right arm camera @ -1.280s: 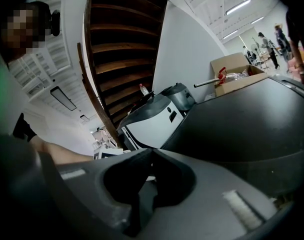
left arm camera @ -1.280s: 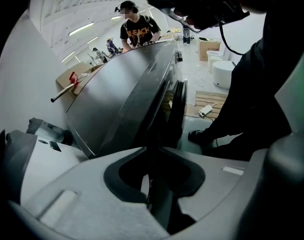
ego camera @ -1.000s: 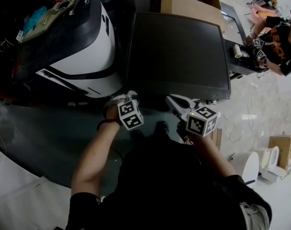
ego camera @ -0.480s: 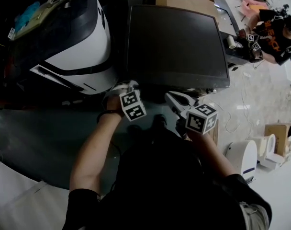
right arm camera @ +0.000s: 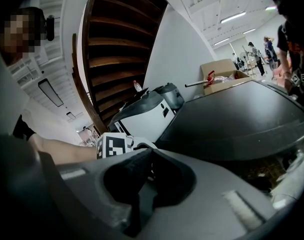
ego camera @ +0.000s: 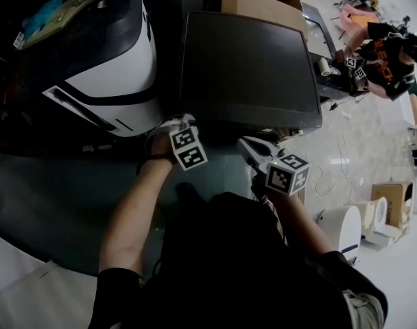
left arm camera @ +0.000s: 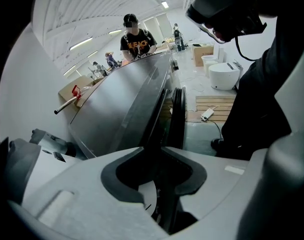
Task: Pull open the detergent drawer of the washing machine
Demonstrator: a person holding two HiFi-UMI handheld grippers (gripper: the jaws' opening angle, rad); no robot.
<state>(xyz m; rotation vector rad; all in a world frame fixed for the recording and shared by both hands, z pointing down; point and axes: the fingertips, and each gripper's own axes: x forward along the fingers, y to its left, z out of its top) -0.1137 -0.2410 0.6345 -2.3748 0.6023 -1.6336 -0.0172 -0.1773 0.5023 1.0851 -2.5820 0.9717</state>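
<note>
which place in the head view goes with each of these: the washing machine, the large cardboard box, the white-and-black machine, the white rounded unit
Things:
1 washing machine
2 large cardboard box
3 white-and-black machine
4 white rounded unit

Places in the head view:
a lower right
b centre, with a dark flat top
c top edge, just beyond the washing machine
d upper left, beside the washing machine

Pairs: 1-b; 2-c; 3-d; 4-a

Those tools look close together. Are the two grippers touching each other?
Apart. The head view shows a clear gap between the left gripper, jaws opening around the washer's edge, and the right gripper.
</note>
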